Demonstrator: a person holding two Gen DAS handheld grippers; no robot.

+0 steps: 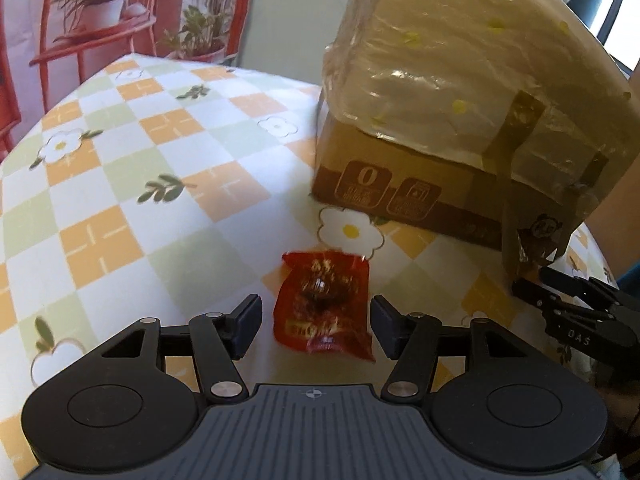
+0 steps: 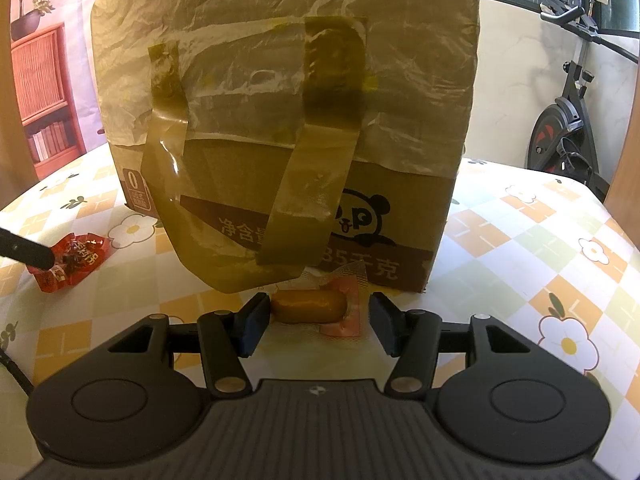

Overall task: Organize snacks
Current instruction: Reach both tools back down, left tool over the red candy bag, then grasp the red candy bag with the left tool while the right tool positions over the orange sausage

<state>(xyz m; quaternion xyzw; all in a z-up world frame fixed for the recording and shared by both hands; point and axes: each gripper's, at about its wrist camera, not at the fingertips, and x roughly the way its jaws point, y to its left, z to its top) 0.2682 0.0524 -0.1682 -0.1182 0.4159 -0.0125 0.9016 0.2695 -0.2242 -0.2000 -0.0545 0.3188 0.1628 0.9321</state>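
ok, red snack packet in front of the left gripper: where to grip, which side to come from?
Grip the red packet across its bulged middle, coming down from above and the near side. It lies flat on the tablecloth, long axis running away from the left gripper, whose open pads already sit either side. The crimped ends are thin and likely to slip.

Tall plastic-wrapped brown cardboard box (image 2: 280,120): top cut off at 12 o'clock in the right wrist view. Printed text on crinkled red foil snack packet (image 1: 324,308): blurred, illegible. Black right gripper (image 1: 576,304): body cut off at 3 o'clock, its jaws' stance unclear there.
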